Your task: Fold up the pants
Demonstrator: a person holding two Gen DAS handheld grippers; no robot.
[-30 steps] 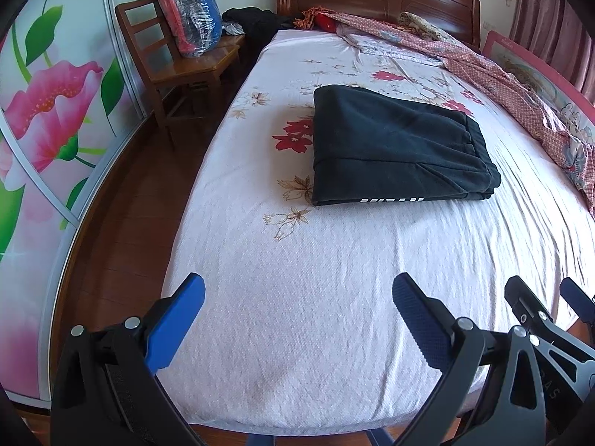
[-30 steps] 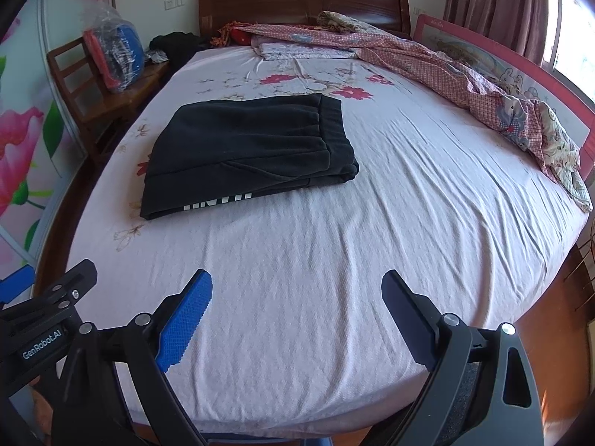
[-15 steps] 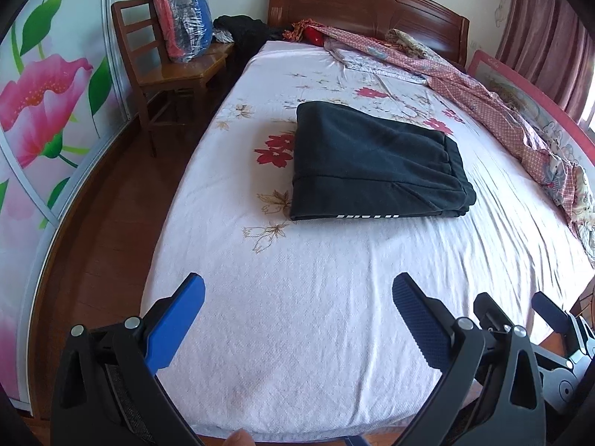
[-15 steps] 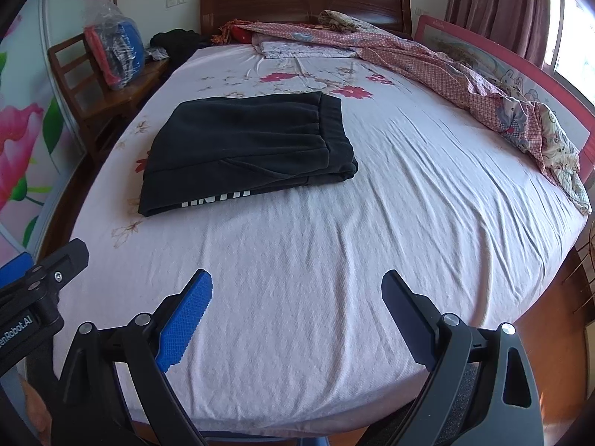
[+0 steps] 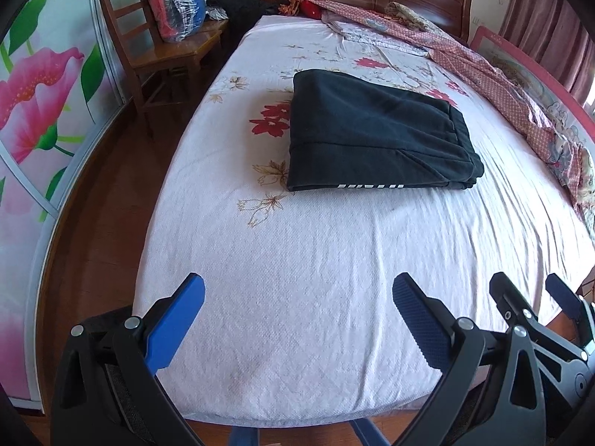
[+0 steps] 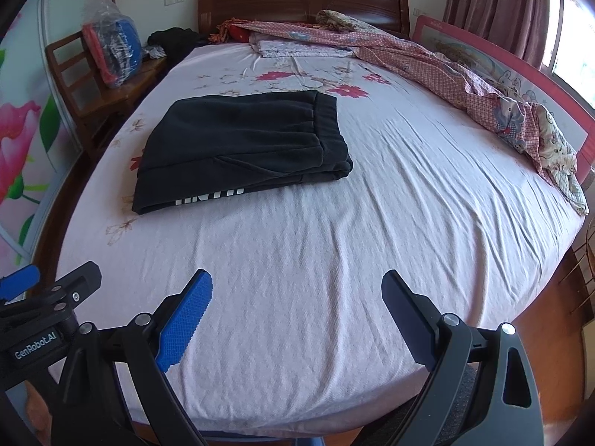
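Pants [image 5: 375,133], one folded pair on bed [image 5: 316,278]; two grippers, left [image 5: 297,310] and right [image 6: 296,303], jaws apart, empty.

One label reads clearly: "GenRobot.AI", in white letters on the black body of the left gripper [image 6: 111,293], at the near left edge of the right wrist view. The folded black pants [image 6: 241,141] carry a line of white block lettering along their near edge, seen in both views [image 5: 372,133], but it lies partly tucked under the fold and cannot be read. No other text or number is legible.
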